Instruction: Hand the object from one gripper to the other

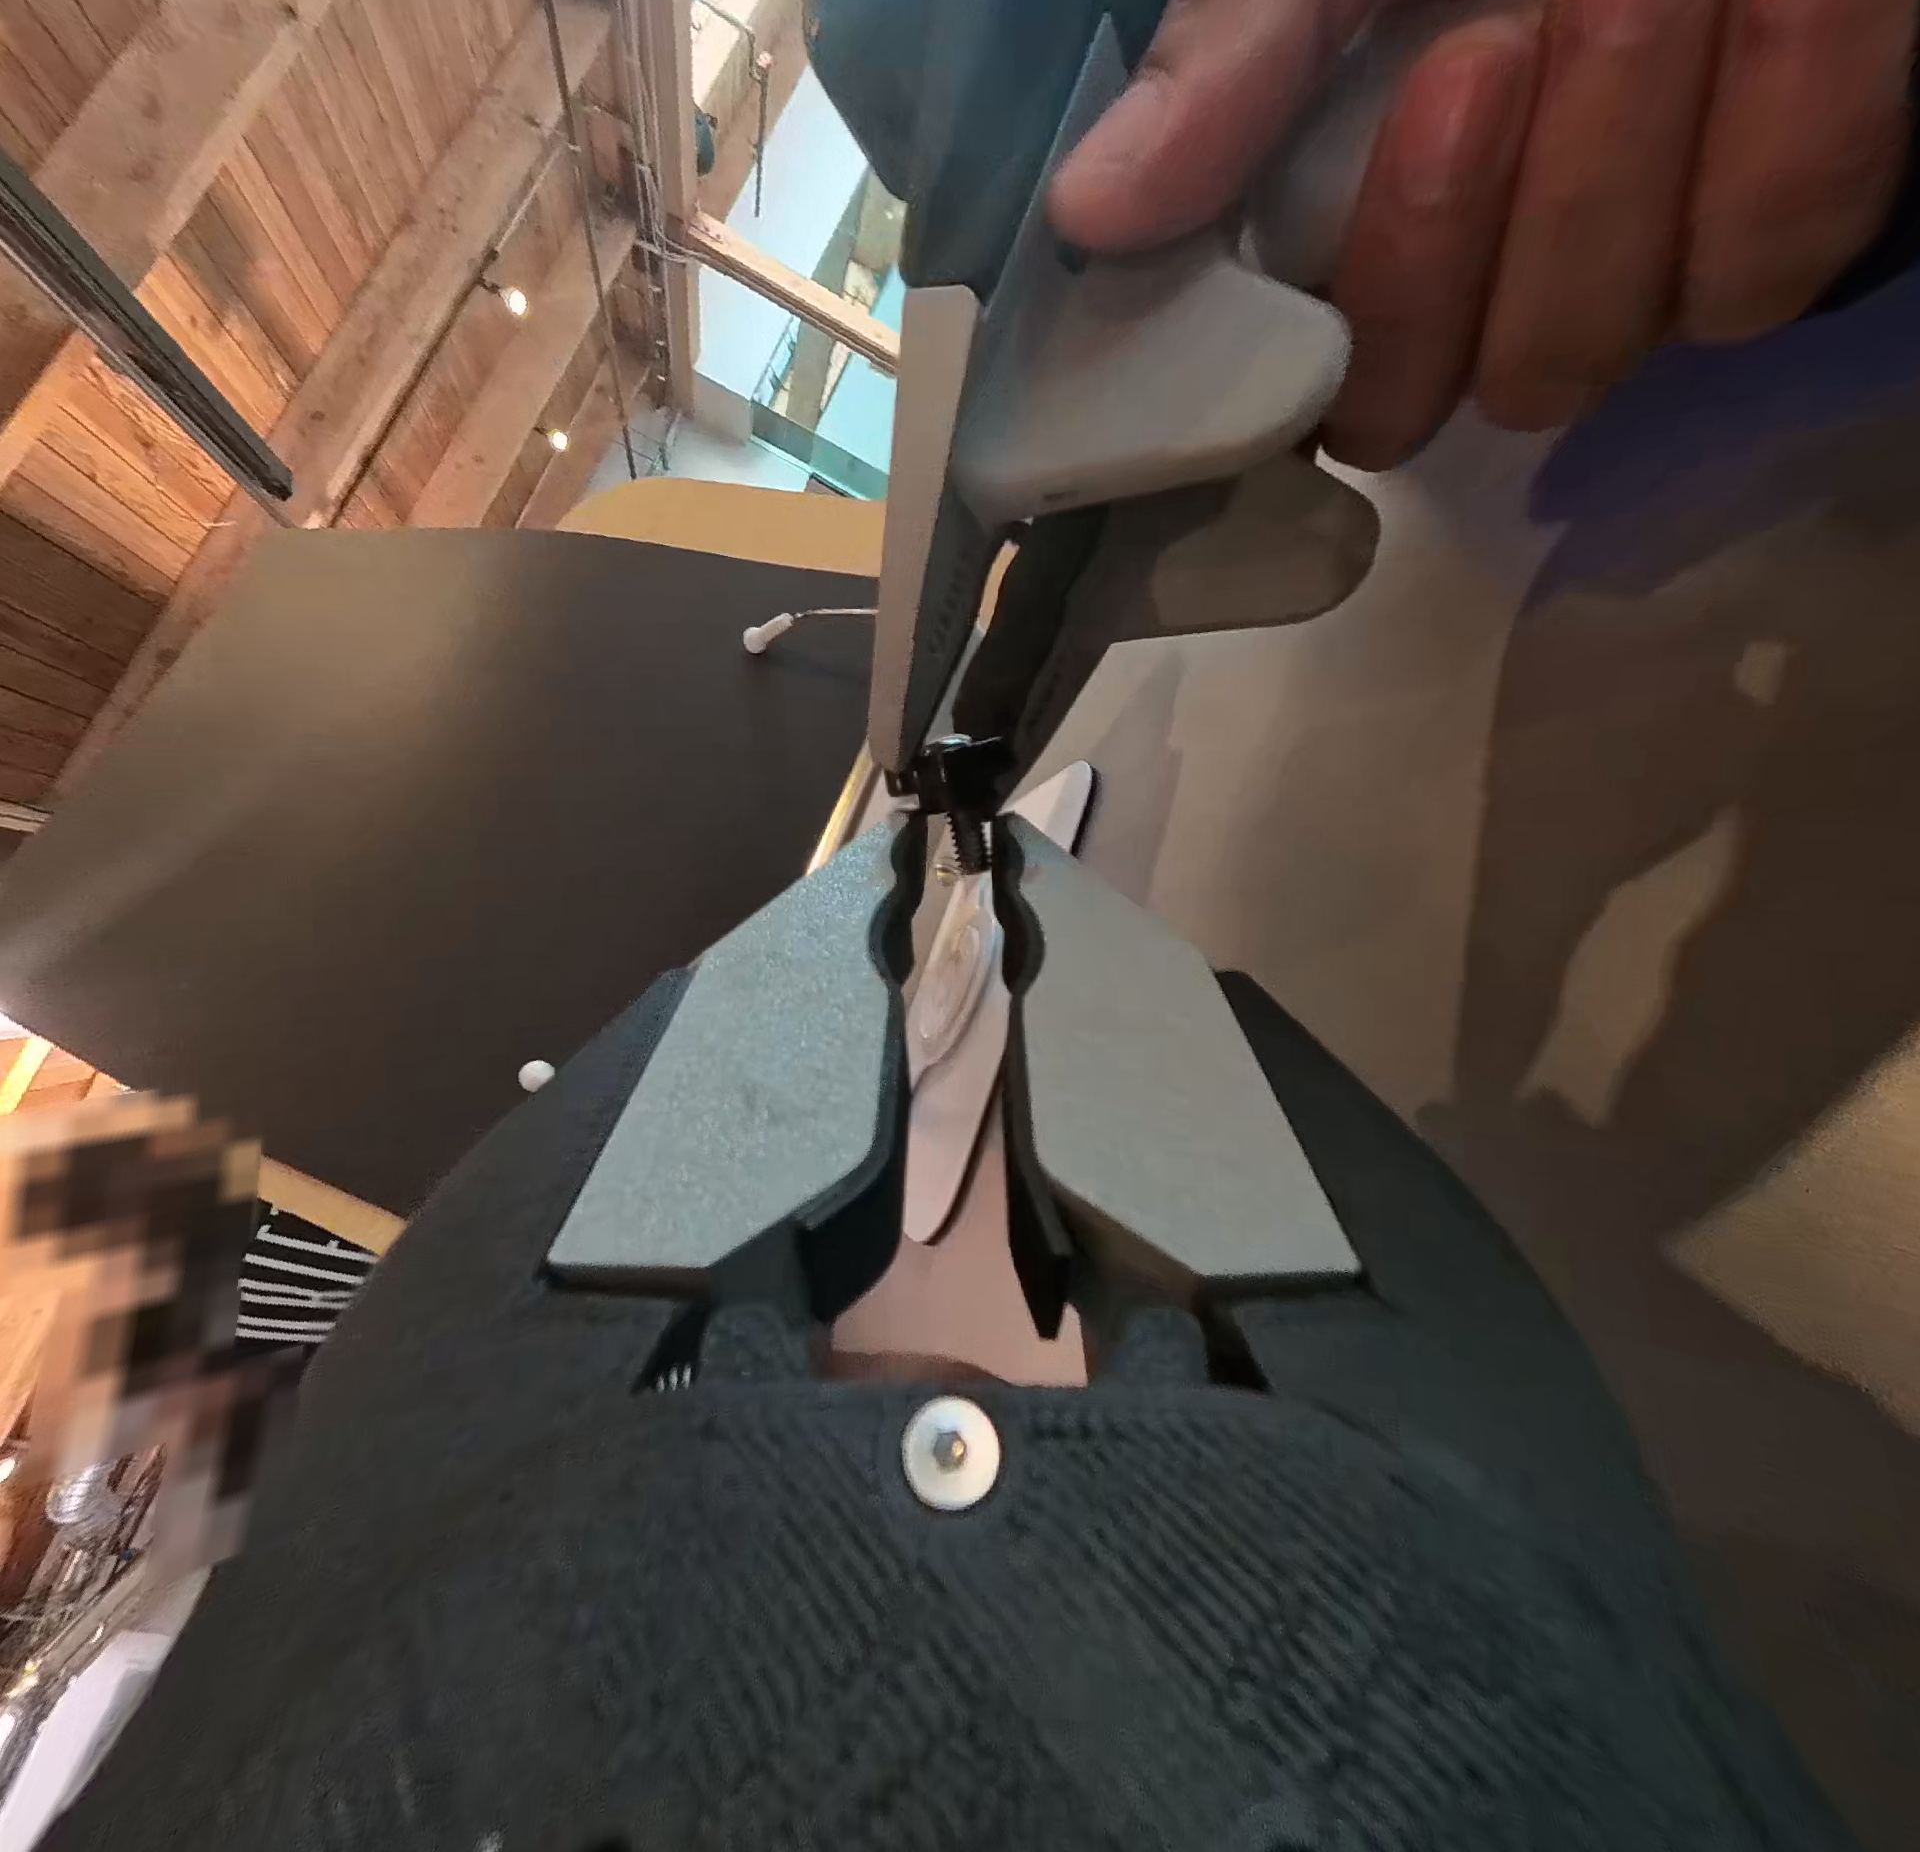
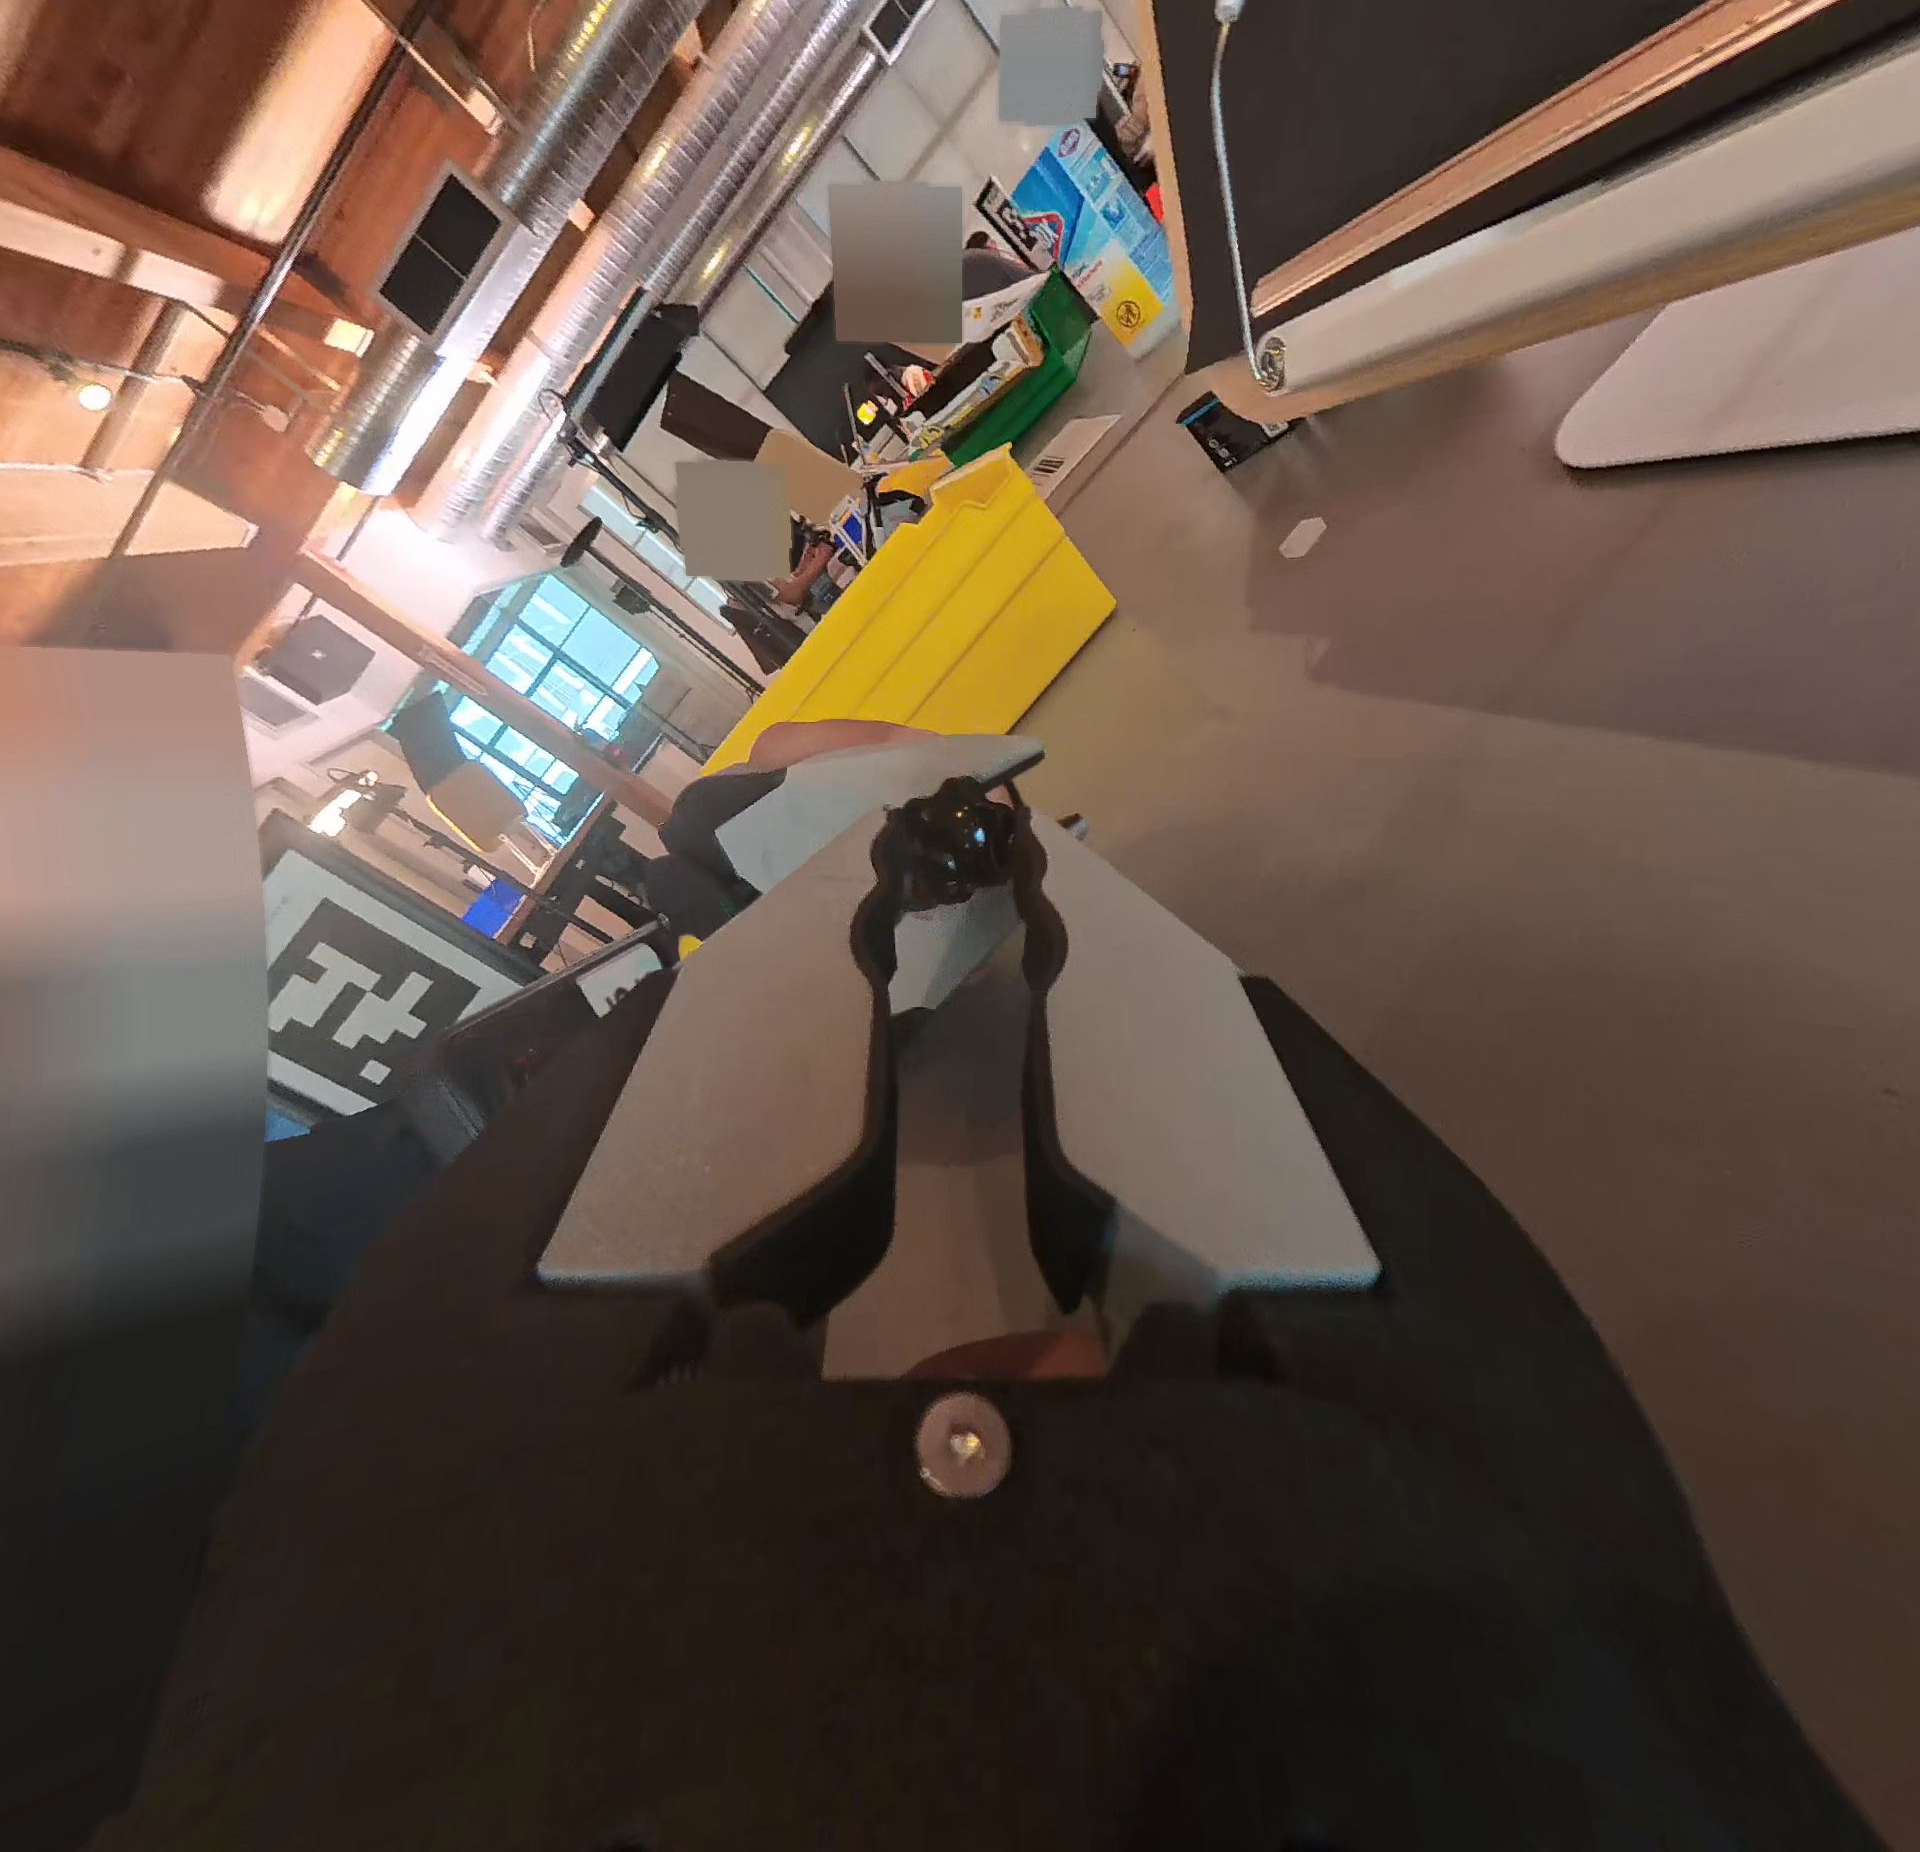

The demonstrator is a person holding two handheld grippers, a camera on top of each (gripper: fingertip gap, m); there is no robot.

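Observation:
The object is a small black thumb screw (image 1: 954,779) with a knurled knob head and a threaded shaft. In the left wrist view, my left gripper (image 1: 954,838) points up and its tips are closed on the threaded shaft. My right gripper (image 1: 948,758) comes down from above, held by a hand (image 1: 1507,171), and its tips pinch the knob head. In the right wrist view, my right gripper (image 2: 954,852) is shut on the black knob (image 2: 951,846). The left gripper's grey fingers (image 2: 873,800) lie just behind it.
A grey tabletop (image 2: 1507,815) lies below, with a white mat (image 2: 1766,379) and a black board (image 1: 436,794) at its far side. A yellow bin (image 2: 935,607) stands beyond the grippers. Workshop clutter and ceiling ducts fill the background. The grippers are tip to tip, or close to it.

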